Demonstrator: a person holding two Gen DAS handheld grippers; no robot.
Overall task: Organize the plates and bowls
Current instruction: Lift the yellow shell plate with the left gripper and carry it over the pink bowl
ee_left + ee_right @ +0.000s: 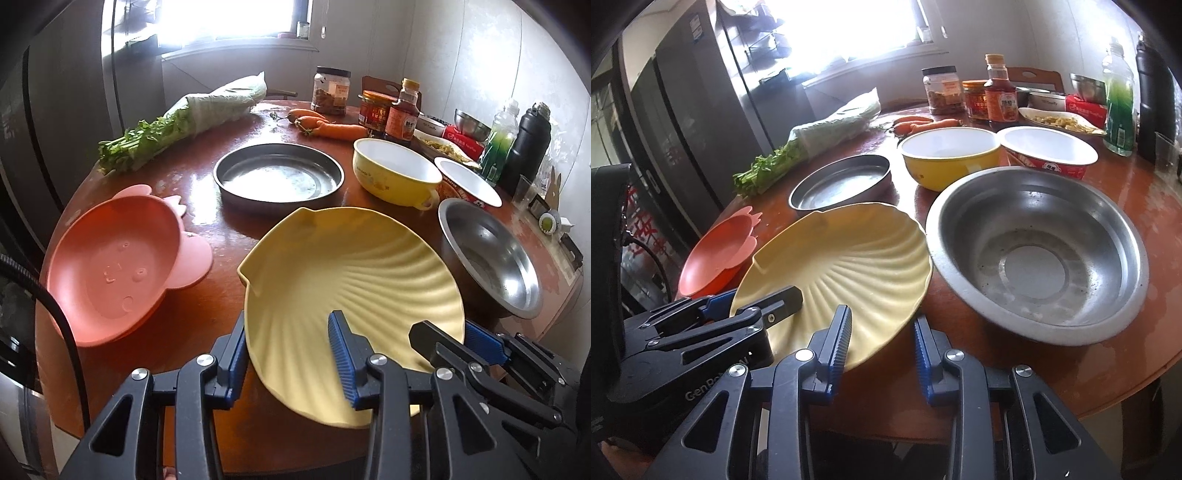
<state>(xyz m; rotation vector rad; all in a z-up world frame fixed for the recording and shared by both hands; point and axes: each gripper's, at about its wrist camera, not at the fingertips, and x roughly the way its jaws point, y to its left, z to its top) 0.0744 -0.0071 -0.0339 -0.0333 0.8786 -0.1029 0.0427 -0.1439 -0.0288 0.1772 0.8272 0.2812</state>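
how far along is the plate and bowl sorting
Done: nothing looks stacked yet. In hand: both the left gripper and right gripper clamp the near rim of the yellow shell-shaped plate, which looks tilted. Left: pink animal-shaped plate, round metal pan, yellow handled bowl, large steel bowl.

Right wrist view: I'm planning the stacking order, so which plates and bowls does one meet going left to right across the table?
pink plate → yellow shell plate → steel bowl
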